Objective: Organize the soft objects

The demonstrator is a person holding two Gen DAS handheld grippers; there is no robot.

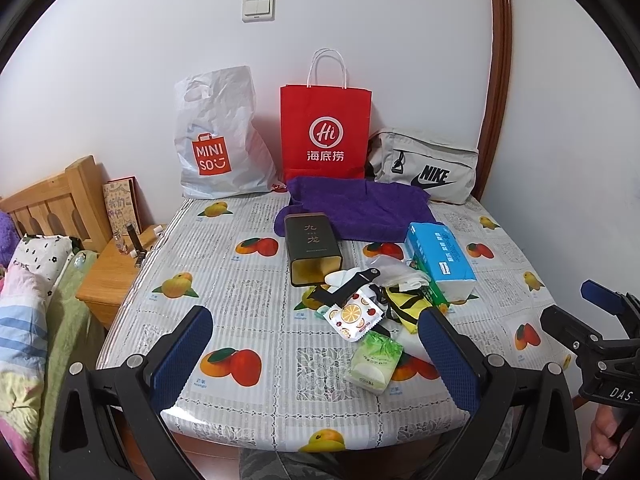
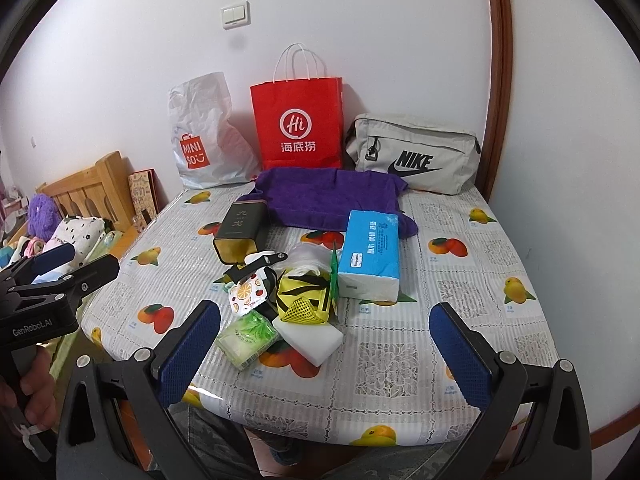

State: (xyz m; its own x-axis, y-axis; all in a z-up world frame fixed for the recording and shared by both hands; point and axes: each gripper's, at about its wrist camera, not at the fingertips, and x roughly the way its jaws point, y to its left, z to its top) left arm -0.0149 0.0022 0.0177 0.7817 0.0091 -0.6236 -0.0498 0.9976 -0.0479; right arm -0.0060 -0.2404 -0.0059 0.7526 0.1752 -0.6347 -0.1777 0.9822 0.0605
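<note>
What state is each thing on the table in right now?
Left gripper: open, empty, above the near table edge.
Right gripper: open, empty.
Red bag: upright, by the wall.
White bag: slumped against the wall.
Grey pouch: zipped shut.
Purple towel: spread out, rumpled.
Tin: lying on its side.
Tissue pack: lying flat.
Green pack: flat, near edge.

Both views are evenly and softly lit; no single light source can be made out. The white wall is rendered bright, with a faint pink cast thrown beside the red paper carrier bag. Short, soft shadows are cast under the cluttered items. Glare is picked up on the glossy fruit-printed plastic tablecloth at its near edge. Strong fisheye bending is seen in the brown wooden door frame, and the corners are vignetted black. Focus is held reasonably sharp throughout.
</note>
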